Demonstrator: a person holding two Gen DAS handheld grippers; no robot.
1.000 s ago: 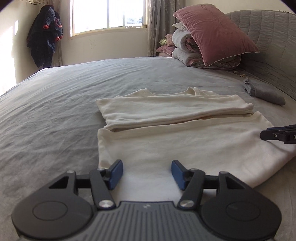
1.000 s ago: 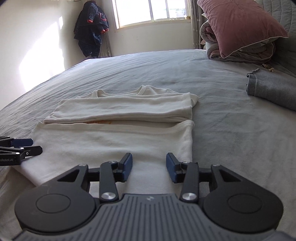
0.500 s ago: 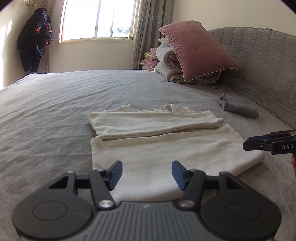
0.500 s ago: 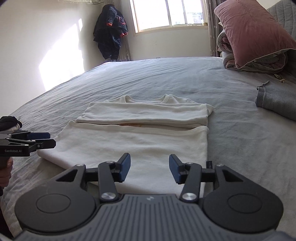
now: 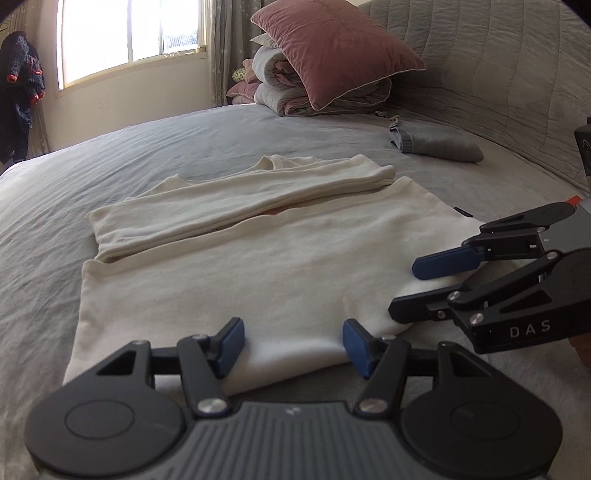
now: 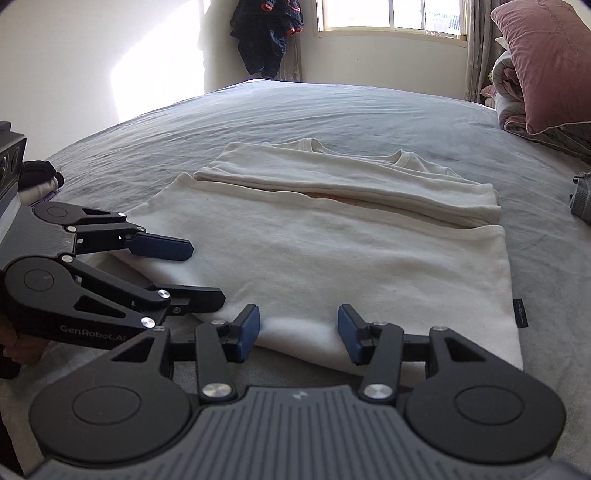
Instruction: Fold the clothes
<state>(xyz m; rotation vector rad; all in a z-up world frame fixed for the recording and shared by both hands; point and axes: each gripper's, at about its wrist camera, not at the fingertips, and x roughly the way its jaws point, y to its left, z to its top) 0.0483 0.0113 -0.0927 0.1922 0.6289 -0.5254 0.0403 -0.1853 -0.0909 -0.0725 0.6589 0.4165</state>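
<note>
A cream shirt (image 5: 258, 266) lies flat on the grey bed, its top part folded down into a band across the chest; it also shows in the right wrist view (image 6: 351, 251). My left gripper (image 5: 293, 347) is open, its blue pads astride the shirt's near hem. My right gripper (image 6: 298, 334) is open at the near hem too. In the left wrist view the right gripper (image 5: 417, 288) sits at the shirt's near right corner, one finger above the cloth, one below. In the right wrist view the left gripper (image 6: 199, 269) sits the same way at the near left corner.
A folded grey garment (image 5: 432, 142) lies at the right near the padded headboard (image 5: 509, 74). A pink pillow (image 5: 332, 44) rests on stacked quilts at the back. A dark jacket (image 6: 266, 33) hangs by the window. The grey bedsheet (image 6: 332, 110) stretches beyond the shirt.
Both grippers have dropped low and come in to the shirt's near hem, close to each other. Each now appears large in the other's view. Both stay open.
</note>
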